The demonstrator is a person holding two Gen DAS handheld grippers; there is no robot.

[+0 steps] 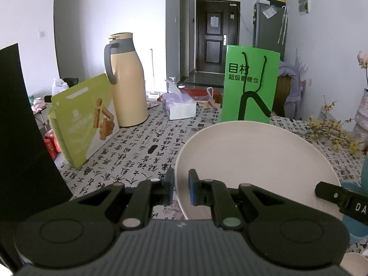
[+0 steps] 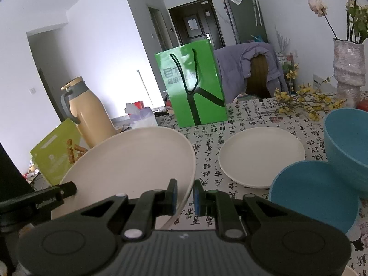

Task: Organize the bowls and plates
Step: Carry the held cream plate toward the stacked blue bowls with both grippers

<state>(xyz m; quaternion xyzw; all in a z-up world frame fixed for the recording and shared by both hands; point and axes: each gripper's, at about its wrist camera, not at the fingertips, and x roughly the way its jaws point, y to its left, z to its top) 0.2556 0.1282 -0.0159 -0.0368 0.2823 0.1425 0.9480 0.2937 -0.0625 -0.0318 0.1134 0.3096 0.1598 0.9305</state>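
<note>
A large cream plate (image 1: pixel 253 165) (image 2: pixel 128 161) is held tilted above the patterned tablecloth by both grippers. My left gripper (image 1: pixel 181 187) is shut on the plate's left rim. On the opposite rim my right gripper (image 2: pixel 185 195) is shut too; one of its fingers (image 1: pixel 340 197) shows in the left wrist view. A smaller cream plate (image 2: pixel 261 156) lies flat on the table to the right. Nearer on the right sits a blue bowl (image 2: pixel 315 195), and behind it stands a larger blue bowl (image 2: pixel 347 142).
A green paper bag (image 1: pixel 249 85) (image 2: pixel 195 87) stands behind the plates. At the left are a beige thermos (image 1: pixel 127 80), a snack box (image 1: pixel 85 119) and a tissue pack (image 1: pixel 180 108). A vase (image 2: pixel 348 69) and yellow flowers (image 2: pixel 306 101) occupy the far right. A black panel (image 1: pixel 20 138) fills the left edge.
</note>
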